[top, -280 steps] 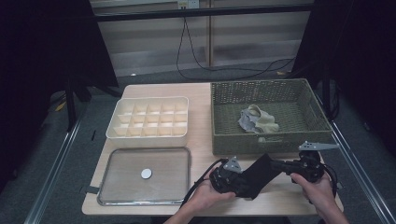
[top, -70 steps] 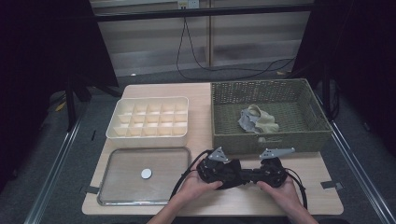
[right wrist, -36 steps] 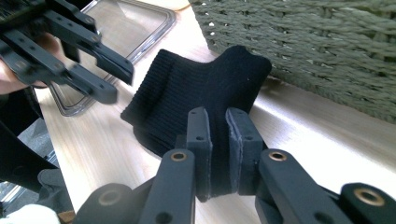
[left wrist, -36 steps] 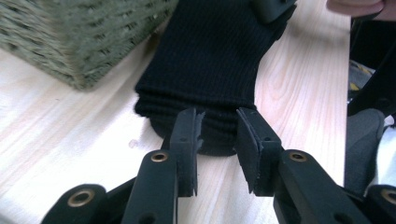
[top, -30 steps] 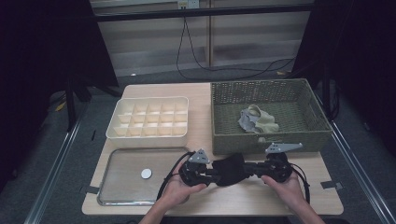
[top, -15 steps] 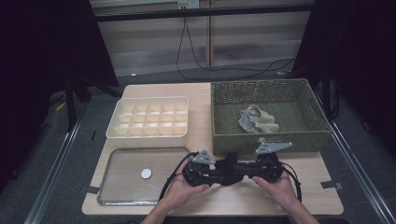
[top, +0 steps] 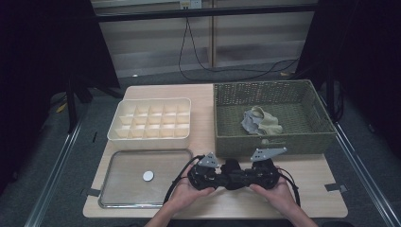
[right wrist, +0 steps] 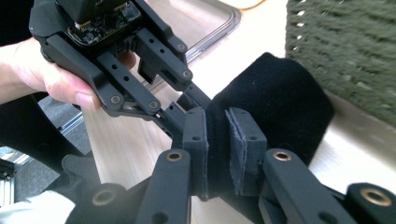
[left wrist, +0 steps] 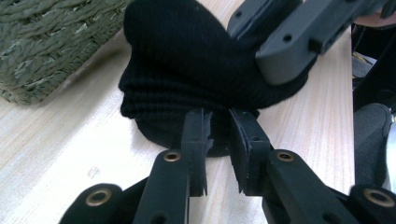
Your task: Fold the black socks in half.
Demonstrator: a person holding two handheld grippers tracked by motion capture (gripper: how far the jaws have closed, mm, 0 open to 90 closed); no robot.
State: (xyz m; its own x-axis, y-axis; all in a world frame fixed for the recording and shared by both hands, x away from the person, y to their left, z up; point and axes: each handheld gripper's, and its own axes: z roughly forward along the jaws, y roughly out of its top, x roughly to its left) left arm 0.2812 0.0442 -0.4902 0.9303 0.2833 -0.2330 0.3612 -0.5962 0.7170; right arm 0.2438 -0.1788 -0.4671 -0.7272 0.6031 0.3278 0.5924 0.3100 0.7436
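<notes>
My 2 grippers, left (top: pixel 222 178) and right (top: pixel 242 178), face each other, each pinching an end of the sock (top: pixel 231 169) bunched between them, its length running hand to hand.

Pale wooden table (top: pixel 302 189) carries all. Cream plastic compartment box (top: pixel 151 119) at rear left; green woven wicker basket (top: pixel 272 97) at rear right, beside box. Crumpled grey-beige cloths (top: pixel 260 122) in basket. Clear shallow metal-rimmed tray (top: pixel 125 163) at front left, before box; small white disc (top: pixel 148 176) in tray. Black knitted sock (top: pixel 231 171) on table before basket, right of tray, between left tool (top: pixel 218 179) and right tool (top: pixel 242 178), both pinching sock.
</notes>
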